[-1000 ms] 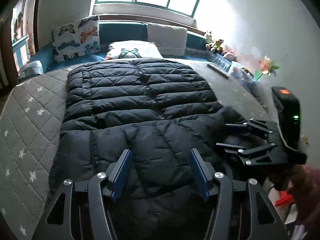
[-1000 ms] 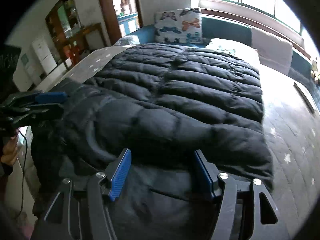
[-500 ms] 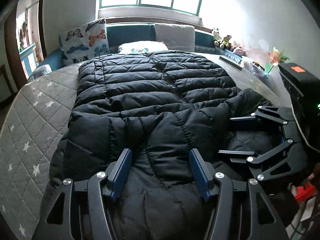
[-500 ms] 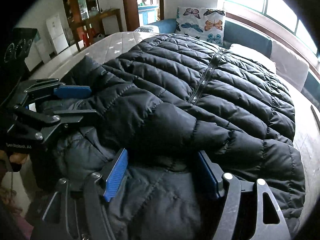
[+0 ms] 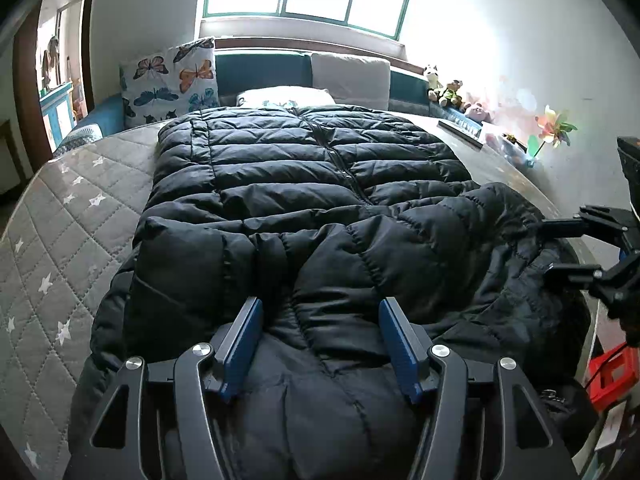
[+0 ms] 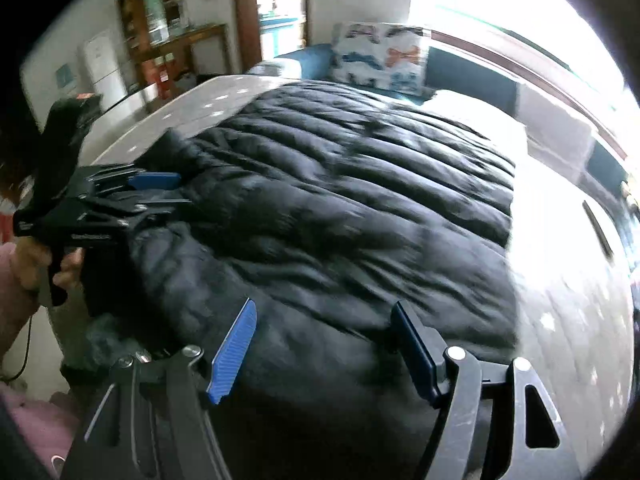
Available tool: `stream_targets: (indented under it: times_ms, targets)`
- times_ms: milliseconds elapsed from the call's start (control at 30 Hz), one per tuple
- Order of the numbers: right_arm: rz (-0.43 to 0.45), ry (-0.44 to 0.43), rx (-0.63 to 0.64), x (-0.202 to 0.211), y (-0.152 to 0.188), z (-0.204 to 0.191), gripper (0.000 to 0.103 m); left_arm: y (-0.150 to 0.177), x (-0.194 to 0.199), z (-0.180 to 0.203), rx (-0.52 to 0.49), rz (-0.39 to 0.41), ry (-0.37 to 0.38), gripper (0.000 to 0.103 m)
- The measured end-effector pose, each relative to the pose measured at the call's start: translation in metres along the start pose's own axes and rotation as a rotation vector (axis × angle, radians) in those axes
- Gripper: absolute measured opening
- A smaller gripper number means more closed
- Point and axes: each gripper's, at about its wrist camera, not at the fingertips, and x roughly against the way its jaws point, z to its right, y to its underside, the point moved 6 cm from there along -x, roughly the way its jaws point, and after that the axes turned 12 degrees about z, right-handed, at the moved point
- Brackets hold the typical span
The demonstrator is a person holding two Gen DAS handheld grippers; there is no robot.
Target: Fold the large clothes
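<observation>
Black puffer jacket (image 5: 304,208) near bed edge (image 5: 52,272), seemingly between both parted, empty grippers (image 5: 320,340) (image 6: 324,344).

At the bottom of the left wrist view, the left black two-finger gripper (image 5: 320,316) shows angular metal linkage arms with triangular cut-outs, round silver screws at the joints and long flat dark-blue pads (image 5: 242,346) on the inner faces of its fingers. The right black gripper of the same build (image 6: 322,334) fills the bottom of the right wrist view, its brighter blue pads (image 6: 234,354) finely ribbed. At the left edge of that view a hand (image 6: 34,258) wears a pink sleeve (image 6: 12,300), with a thin black cable (image 6: 25,350) beneath it.
</observation>
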Motion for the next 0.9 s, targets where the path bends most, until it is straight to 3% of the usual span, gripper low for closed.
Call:
stream_targets:
  times_ms: [167, 233, 333, 500, 567, 633, 767, 900]
  targets:
    - [-0.037, -0.011, -0.114, -0.013, 0.034, 0.022, 0.078, 0.001, -0.001, 0.001, -0.013, 0.002, -0.011, 0.065]
    - [-0.021, 0.018, -0.069, -0.019, 0.04, 0.016, 0.078, 0.001, -0.001, 0.002, -0.018, -0.003, -0.013, 0.065]
    - [-0.036, 0.035, -0.031, -0.012, 0.03, 0.011, 0.078, 0.002, 0.0, 0.002, -0.027, -0.009, -0.01, 0.065]
    - [0.024, 0.053, -0.068, 0.006, 0.02, 0.029, 0.078, 0.003, 0.0, 0.002, -0.036, 0.001, -0.017, 0.065]
    - [-0.032, 0.027, -0.129, -0.01, 0.035, 0.037, 0.078, 0.004, 0.0, 0.003, -0.046, 0.006, -0.018, 0.065]
    - [-0.015, 0.025, -0.109, -0.02, 0.044, 0.036, 0.078, 0.004, -0.001, 0.003, -0.058, 0.002, -0.025, 0.065]
    - [-0.034, 0.051, -0.098, -0.008, 0.033, 0.03, 0.078, 0.003, -0.001, 0.003, -0.06, -0.01, -0.019, 0.065]
    - [0.008, -0.041, -0.094, 0.012, 0.022, 0.005, 0.078, 0.003, -0.001, 0.003, -0.07, -0.005, -0.025, 0.067]
